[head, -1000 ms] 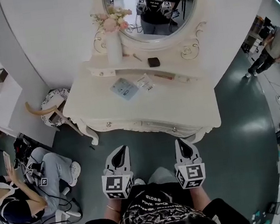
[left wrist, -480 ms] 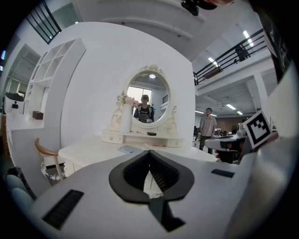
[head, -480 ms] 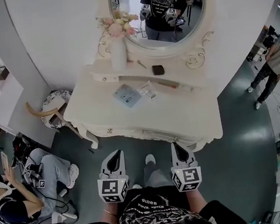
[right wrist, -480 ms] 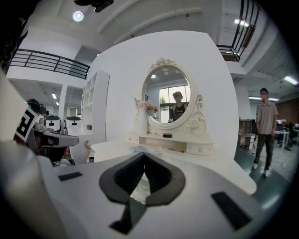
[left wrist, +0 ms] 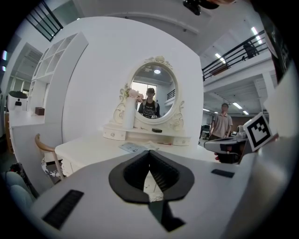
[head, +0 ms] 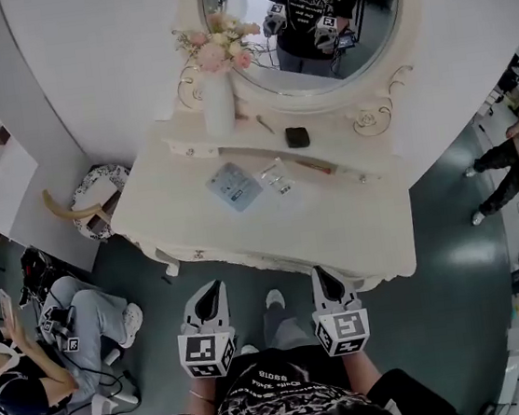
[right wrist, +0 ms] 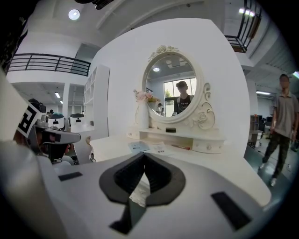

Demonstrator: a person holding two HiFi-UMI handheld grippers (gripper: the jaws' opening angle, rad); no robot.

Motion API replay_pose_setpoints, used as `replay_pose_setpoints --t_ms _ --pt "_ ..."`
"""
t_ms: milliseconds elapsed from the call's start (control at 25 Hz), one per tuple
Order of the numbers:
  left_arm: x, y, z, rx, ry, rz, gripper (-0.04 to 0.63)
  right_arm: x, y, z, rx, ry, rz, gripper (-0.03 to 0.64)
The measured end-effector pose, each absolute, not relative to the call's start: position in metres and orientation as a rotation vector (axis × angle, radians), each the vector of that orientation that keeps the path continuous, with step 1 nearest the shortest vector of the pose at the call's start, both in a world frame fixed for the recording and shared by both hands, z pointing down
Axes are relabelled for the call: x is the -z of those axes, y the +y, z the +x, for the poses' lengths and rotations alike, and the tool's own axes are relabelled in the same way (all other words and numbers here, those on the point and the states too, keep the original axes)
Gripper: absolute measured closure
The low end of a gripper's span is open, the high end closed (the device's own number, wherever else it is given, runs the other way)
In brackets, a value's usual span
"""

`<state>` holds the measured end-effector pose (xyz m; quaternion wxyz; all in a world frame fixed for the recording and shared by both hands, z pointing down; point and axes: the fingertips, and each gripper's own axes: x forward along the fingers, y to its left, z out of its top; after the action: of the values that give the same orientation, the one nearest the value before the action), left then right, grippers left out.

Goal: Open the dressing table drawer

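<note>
Dressing table drawer (head: 238,259) sits closed under the cream tabletop (head: 337,225); your left gripper (head: 210,290) and right gripper (head: 322,274), both pressed together and empty, hover over grey floor (head: 453,253).

A curved white wall (head: 101,62) is seen rising from a dark grey-green floor (head: 453,253), on which a soft sheen of light is reflected. Open white shelving (left wrist: 53,58) is set at the left, and a chair (head: 97,186) with a curved wooden back and a patterned seat is placed near the foot of the wall. An upper level edged with black railings (right wrist: 51,63) is lit by a round ceiling lamp (right wrist: 74,14) and strip lights (left wrist: 254,33).
</note>
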<state>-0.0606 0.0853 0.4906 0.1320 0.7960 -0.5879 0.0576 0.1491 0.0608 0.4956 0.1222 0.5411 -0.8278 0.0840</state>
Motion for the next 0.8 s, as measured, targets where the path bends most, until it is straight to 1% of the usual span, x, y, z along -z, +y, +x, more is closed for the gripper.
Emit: replay_pose_setpoints --t_ms 400,800 --pt "-0.496 0.023 -0.048 -0.187 -1.674 2.279 0.580 -0.507 -0.006 0.145 -0.294 -2.443 1.502 0.606" --pt "-0.498 -0.039 0.004 -0.207 -1.606 2.287 0.580 -0.505 -0.073 0.154 -0.325 -2.504 1.428 0.606"
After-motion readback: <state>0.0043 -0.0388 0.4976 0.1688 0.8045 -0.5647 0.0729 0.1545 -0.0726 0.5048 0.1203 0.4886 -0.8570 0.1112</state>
